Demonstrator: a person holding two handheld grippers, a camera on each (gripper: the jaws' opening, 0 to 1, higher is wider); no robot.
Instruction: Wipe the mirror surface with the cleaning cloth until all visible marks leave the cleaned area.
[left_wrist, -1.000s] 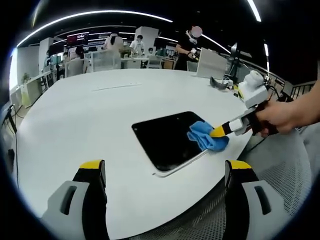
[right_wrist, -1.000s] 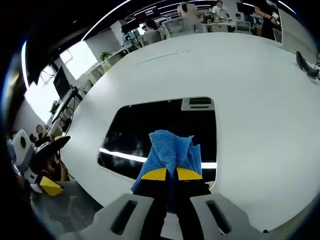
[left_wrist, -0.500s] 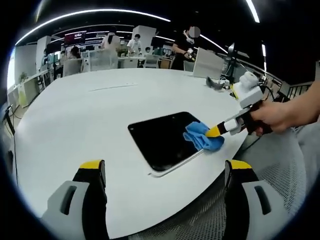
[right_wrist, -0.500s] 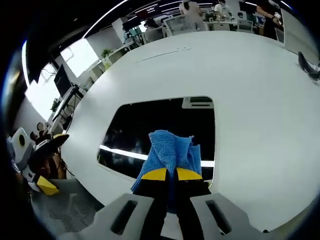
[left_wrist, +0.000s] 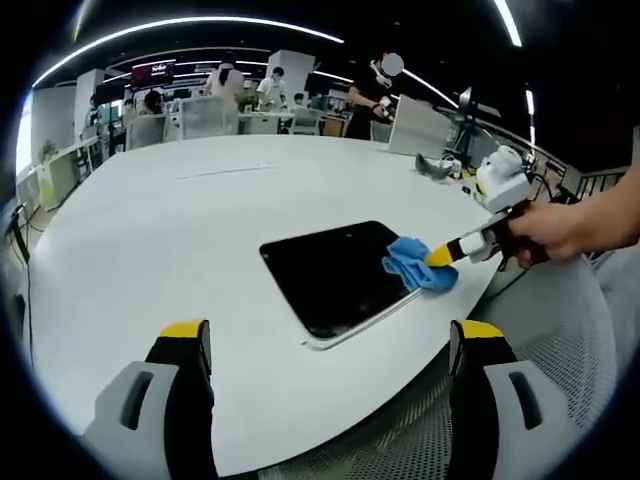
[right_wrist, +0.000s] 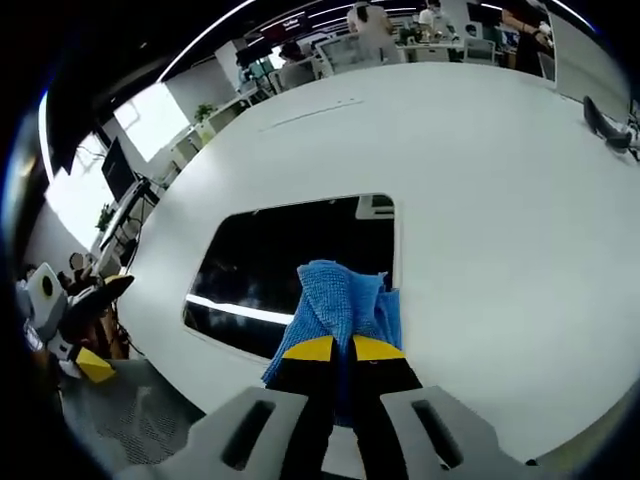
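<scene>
Meanwhile, I am pressing the blue cleaning cloth (right_wrist: 345, 310), clamped tight in my right gripper (right_wrist: 335, 350), onto the mirror (right_wrist: 290, 270), lying flat on the white table (right_wrist: 500, 220). The cloth is sitting at the mirror's 4 o'clock corner. My left gripper (left_wrist: 330, 345) is hovering with jaws apart. Marks are too faint to judge; wiping looks unfinished.

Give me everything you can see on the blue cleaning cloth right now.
The cleaning cloth is bright blue with a fine woven, microfibre-like texture. It is bunched into folds, pinched between the shut yellow-tipped jaws of the right tool. It sits on the near right corner of the dark mirror, which lies flat on the white table. In the left gripper view the cloth overlaps that mirror's edge, partly onto the table.
</scene>
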